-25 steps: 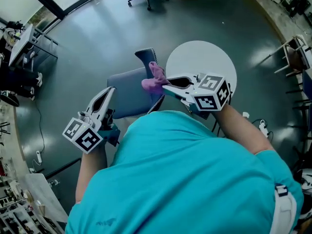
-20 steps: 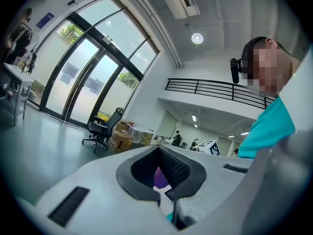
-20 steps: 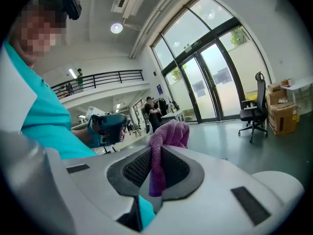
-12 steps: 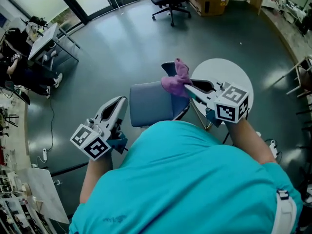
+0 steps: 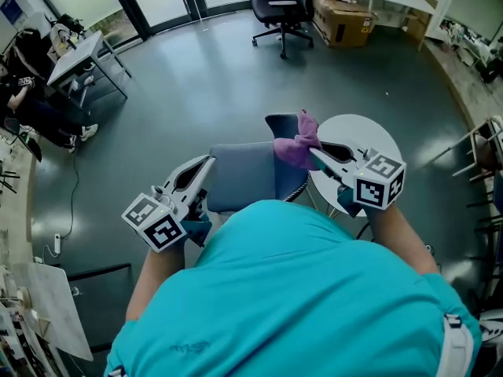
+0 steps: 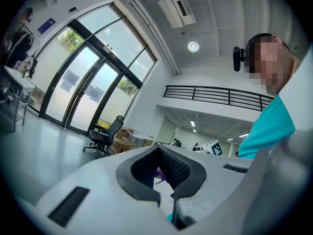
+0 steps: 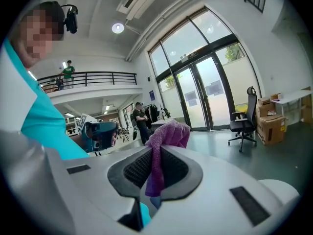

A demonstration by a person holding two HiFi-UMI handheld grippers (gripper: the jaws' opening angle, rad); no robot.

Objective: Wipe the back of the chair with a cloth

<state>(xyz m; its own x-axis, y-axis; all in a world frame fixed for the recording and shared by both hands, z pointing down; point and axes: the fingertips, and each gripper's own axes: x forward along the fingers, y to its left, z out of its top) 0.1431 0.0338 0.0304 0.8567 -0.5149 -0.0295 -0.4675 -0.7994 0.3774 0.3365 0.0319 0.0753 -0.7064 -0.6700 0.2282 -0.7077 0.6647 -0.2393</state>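
- We grip a crumpled purple cloth in our right gripper, its jaws clamped on the fabric.
- The cloth is at the upright back of the blue-grey padded chair; we cannot tell if they touch.
- Our left gripper hovers beside the seat, tips together, holding nothing.

I see a glossy grey floor catching daylight from tall black-framed glass doors. A black wheeled office chair stands beside brown cardboard boxes; a white desk sits left, a black-railed balcony above.
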